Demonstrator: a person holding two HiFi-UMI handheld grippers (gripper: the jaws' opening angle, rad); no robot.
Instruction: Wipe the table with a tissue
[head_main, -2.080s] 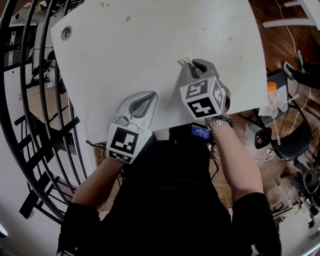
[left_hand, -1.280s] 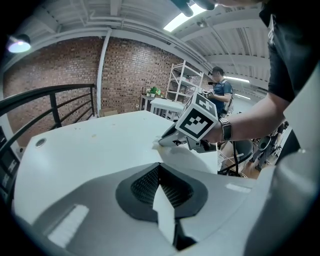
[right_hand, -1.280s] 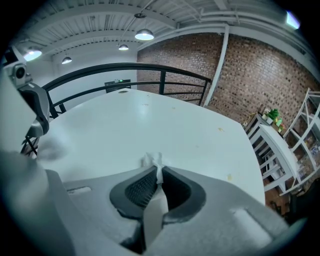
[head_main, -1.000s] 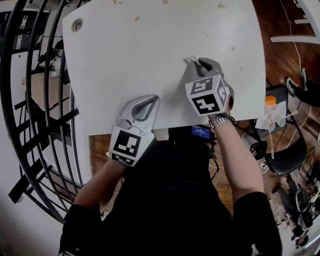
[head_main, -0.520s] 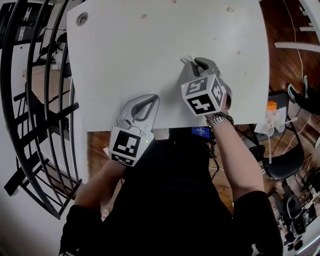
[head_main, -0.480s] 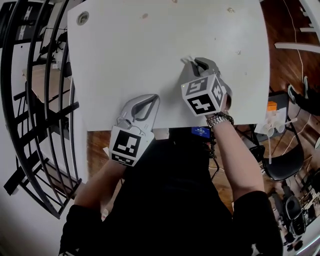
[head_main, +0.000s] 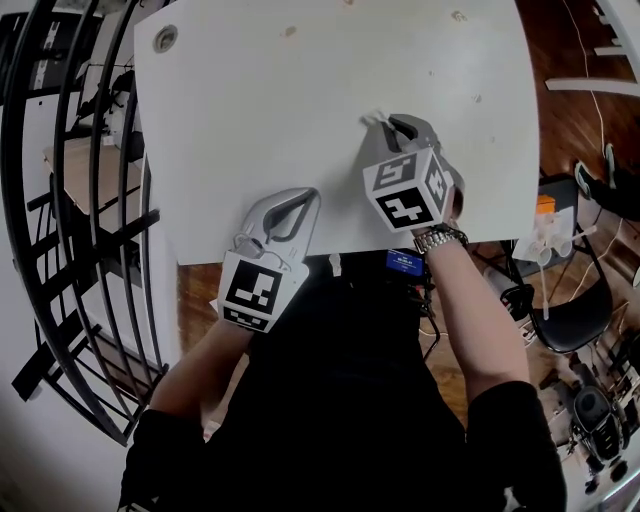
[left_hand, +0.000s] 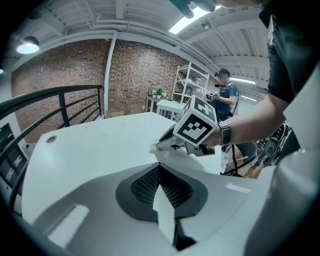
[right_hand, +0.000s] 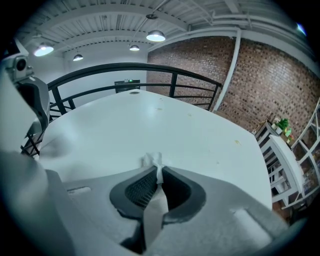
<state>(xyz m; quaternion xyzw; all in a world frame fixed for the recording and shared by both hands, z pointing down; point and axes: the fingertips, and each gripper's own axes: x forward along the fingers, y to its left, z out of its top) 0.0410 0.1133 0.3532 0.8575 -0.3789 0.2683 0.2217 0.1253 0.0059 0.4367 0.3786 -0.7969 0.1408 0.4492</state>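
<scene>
Clamping tissue (right_hand: 152, 161) by its bunched end, right tool (head_main: 390, 123) is pressing it onto tabletop (head_main: 300, 80); left tool (head_main: 303, 196) is idling closed, empty. Tissue likely soft, flimsy, tear-prone.

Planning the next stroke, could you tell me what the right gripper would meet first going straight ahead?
Nothing, apparently: the right gripper, shut on the tissue, faces only open table up to its far edge, with the black railing beyond, seemingly farther off.
</scene>
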